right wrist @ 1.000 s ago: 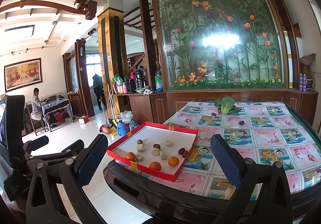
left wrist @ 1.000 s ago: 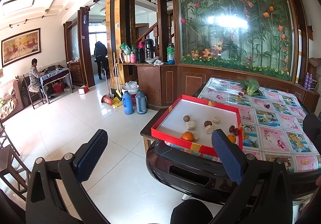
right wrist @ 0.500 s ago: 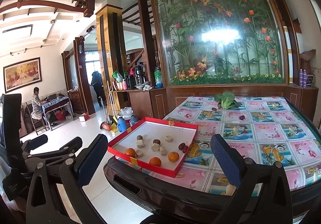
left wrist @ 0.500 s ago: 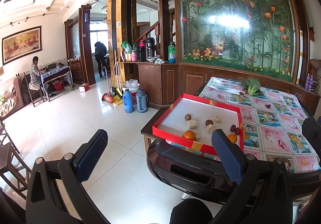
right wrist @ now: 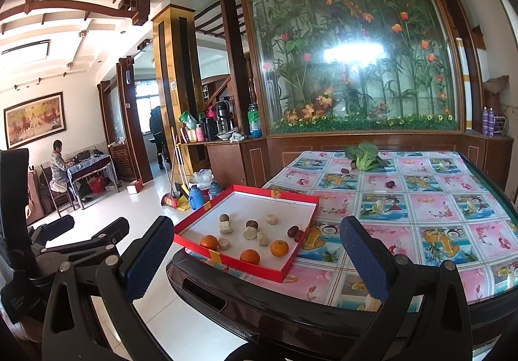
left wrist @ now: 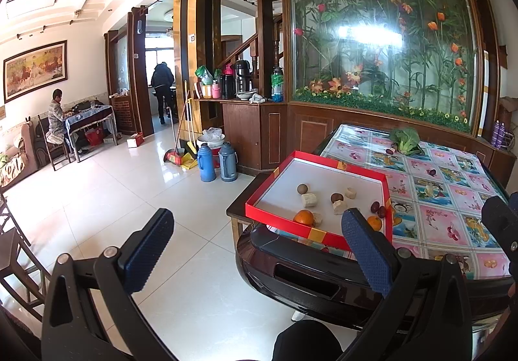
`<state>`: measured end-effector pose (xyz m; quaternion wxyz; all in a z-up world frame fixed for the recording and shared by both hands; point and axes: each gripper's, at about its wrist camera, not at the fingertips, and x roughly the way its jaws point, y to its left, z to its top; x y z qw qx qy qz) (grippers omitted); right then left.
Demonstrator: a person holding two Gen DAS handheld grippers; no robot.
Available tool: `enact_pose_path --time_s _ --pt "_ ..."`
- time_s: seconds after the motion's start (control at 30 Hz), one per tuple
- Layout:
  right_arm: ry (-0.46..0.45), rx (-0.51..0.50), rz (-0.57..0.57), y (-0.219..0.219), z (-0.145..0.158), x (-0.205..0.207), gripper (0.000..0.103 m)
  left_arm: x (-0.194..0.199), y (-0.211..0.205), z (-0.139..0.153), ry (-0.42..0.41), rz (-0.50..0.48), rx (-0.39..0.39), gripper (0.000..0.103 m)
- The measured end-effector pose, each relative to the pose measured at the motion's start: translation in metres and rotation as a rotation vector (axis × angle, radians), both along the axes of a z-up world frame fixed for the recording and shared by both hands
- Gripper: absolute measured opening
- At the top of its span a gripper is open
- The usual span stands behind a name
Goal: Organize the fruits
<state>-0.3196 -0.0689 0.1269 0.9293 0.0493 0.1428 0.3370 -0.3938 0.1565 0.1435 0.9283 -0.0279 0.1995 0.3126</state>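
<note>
Ahead, red tray with oranges; greens far behind

Both grippers hang side by side in the air, the left gripper and right gripper spread wide, holding nothing.

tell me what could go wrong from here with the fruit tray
The red tray juts past the table edge over the floor, so pressing on its near corner might tip it. The oranges and dark round fruits lie loose and could roll if it is bumped. Both grippers, left and right, are open and clear of it.
</note>
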Motion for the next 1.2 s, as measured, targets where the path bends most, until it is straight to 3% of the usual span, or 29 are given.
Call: enact_pose_path --time_s 0.43,0.77,1.2 --pt "-0.005 -0.006 0.005 0.006 -0.002 0.003 0.102 -0.001 0.001 0.0 -0.002 0.006 0.001 0.103" --pt "0.069 0.014 -0.023 0.01 -0.009 0.046 0.102 0.004 0.003 0.009 -0.011 0.038 0.053 0.103" --pt "0.105 -0.015 -0.062 0.03 -0.016 0.103 0.102 0.07 0.005 0.001 0.085 -0.014 0.059 0.103"
